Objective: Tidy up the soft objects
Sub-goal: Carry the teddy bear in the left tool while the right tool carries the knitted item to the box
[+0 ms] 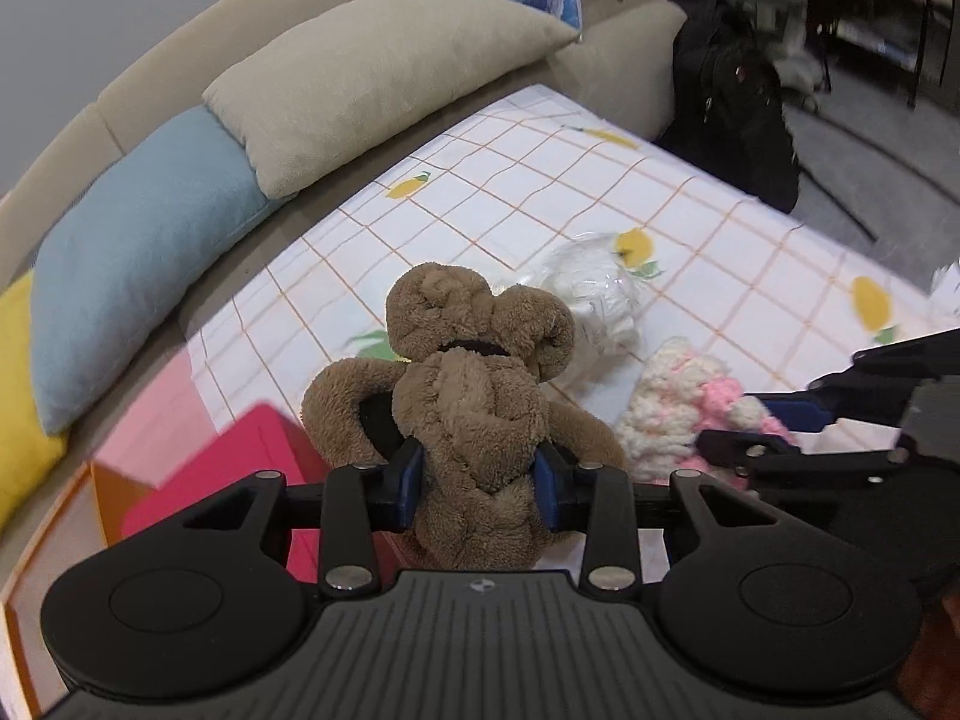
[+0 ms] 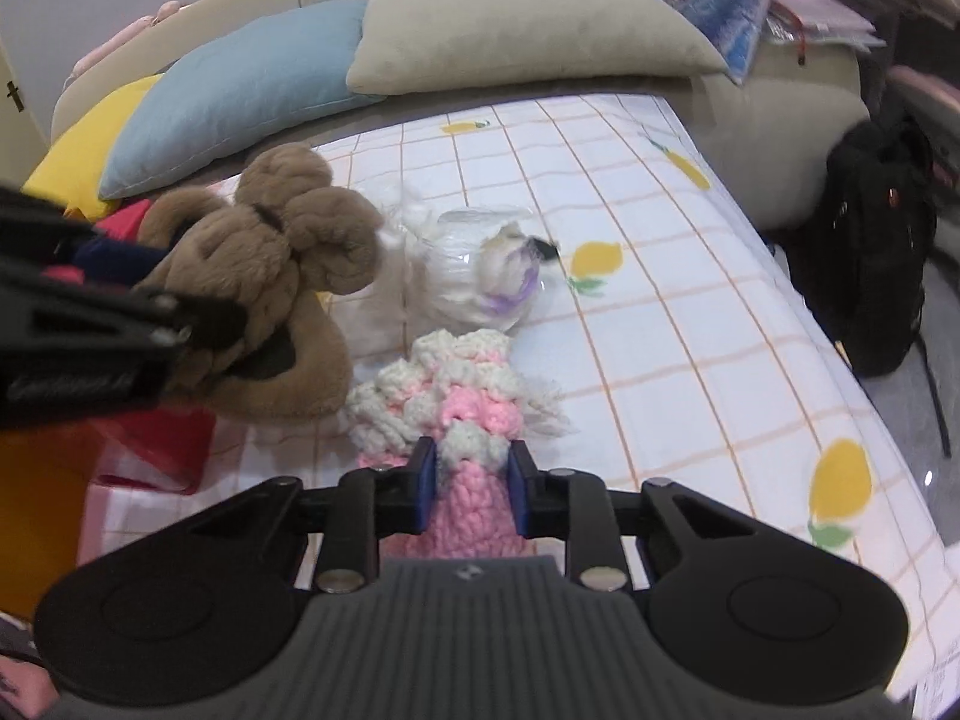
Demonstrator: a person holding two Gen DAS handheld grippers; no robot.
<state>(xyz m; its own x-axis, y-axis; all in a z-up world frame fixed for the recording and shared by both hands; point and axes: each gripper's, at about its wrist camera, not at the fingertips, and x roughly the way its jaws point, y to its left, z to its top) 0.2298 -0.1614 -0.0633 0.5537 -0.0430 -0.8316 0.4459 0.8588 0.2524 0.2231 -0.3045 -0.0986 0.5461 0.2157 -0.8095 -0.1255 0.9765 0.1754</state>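
A sofa covered by a checked sheet (image 2: pixel 690 324) printed with lemons holds three cushions along its back: yellow (image 1: pixel 18 408), blue (image 1: pixel 132 252) and beige (image 1: pixel 372 84). A white fluffy toy in clear plastic (image 2: pixel 474 270) lies just beyond both grippers, and a pink box (image 1: pixel 240 468) sits at the left. The left gripper (image 1: pixel 480 480) pinches a brown plush toy (image 1: pixel 474 384), fuzzy and knotted, its length pointing away along the fingers. The right gripper (image 2: pixel 471 489) pinches a chunky pink-and-cream crocheted toy (image 2: pixel 462 414), lengthwise too, beside the plush.
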